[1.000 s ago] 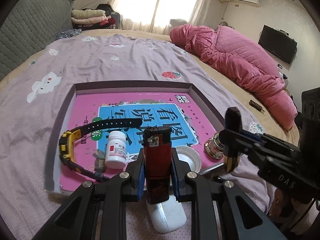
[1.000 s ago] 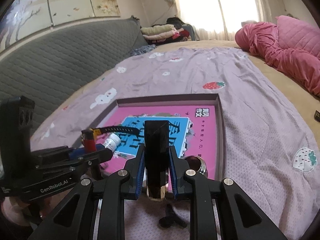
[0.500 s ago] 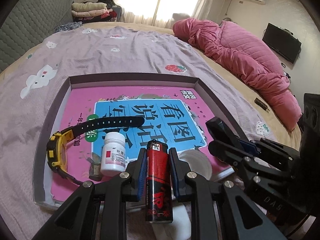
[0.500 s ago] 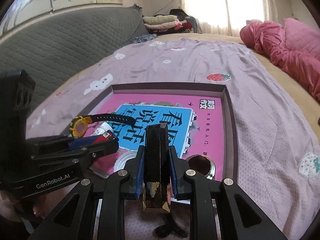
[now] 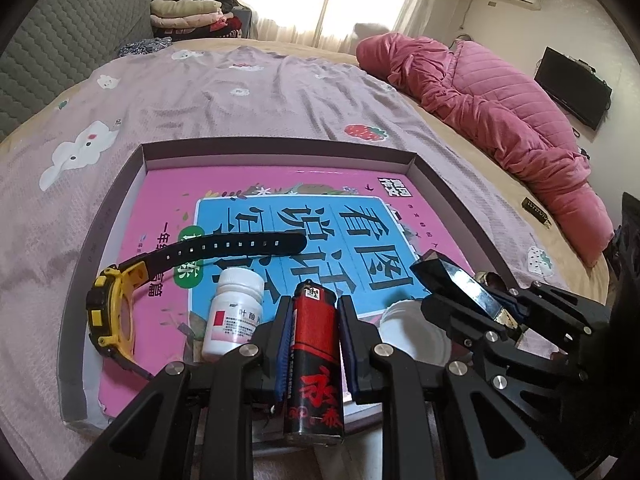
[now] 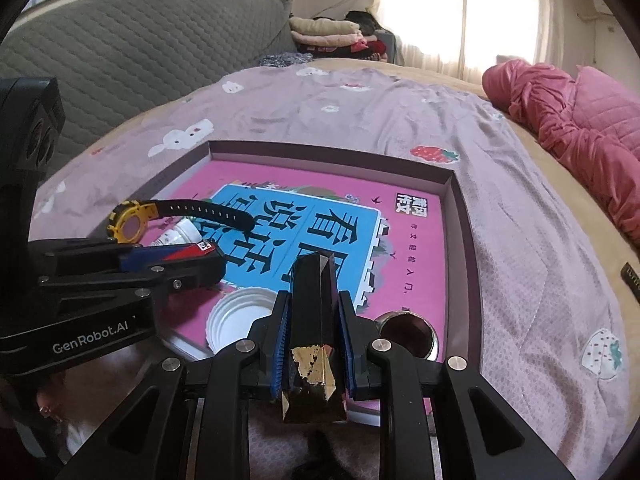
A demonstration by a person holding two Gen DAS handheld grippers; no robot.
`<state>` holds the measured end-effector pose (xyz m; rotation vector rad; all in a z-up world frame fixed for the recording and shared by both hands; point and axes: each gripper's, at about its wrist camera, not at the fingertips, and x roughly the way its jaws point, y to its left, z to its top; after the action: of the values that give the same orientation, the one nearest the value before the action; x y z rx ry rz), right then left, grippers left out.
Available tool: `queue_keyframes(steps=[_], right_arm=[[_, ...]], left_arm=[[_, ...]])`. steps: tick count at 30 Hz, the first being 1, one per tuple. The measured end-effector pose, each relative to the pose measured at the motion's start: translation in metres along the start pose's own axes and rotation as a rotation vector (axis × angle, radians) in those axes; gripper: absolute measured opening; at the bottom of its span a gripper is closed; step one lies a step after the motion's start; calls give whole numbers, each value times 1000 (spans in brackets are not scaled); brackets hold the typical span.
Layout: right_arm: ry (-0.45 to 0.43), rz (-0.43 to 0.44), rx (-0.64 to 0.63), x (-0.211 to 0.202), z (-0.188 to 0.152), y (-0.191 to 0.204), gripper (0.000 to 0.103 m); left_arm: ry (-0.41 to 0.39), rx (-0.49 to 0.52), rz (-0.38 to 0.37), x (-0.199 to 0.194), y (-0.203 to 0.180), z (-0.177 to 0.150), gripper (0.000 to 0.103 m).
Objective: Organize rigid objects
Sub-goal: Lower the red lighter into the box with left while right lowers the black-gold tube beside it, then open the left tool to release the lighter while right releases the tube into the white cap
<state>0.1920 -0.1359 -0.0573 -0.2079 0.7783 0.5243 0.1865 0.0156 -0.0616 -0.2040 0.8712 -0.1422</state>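
Both tongs lowered nearer tray (image 5: 416,160); left tongs (image 5: 313,332) clenched on lighter (image 5: 314,360), right tongs (image 6: 313,328) on black prism (image 6: 314,320).

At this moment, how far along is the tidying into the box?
Already in the tray, on the pink book: the yellow watch, white pill bottle, white lid and a small metal jar. In hand: the left tongs grip a red lighter, and the right tongs grip a faceted black tube, both above the tray's near edge. Left: setting both down.
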Motion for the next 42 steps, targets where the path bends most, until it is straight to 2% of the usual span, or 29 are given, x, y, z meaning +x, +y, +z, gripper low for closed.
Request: queue_keyframes(steps=[4,15,19,35,42], right_arm=[[-1,-2,4,2,1,-2,23],[-4,113,82,-1,1,-7,23],[-10,154,69,-2,2,-1,24],[-16,176,51,-6,0,5,27],[-28,164,35,-13,0,6,33]], left_arm=[[3,6,7,3,-1,0,22],[-12,-1,-1,-4,0,0,22],[-24,-5,-5,-10,1,0,22],[-43,-4,-5,-24,2,-1,22],[-51,4,8,-33,2,-6,22]])
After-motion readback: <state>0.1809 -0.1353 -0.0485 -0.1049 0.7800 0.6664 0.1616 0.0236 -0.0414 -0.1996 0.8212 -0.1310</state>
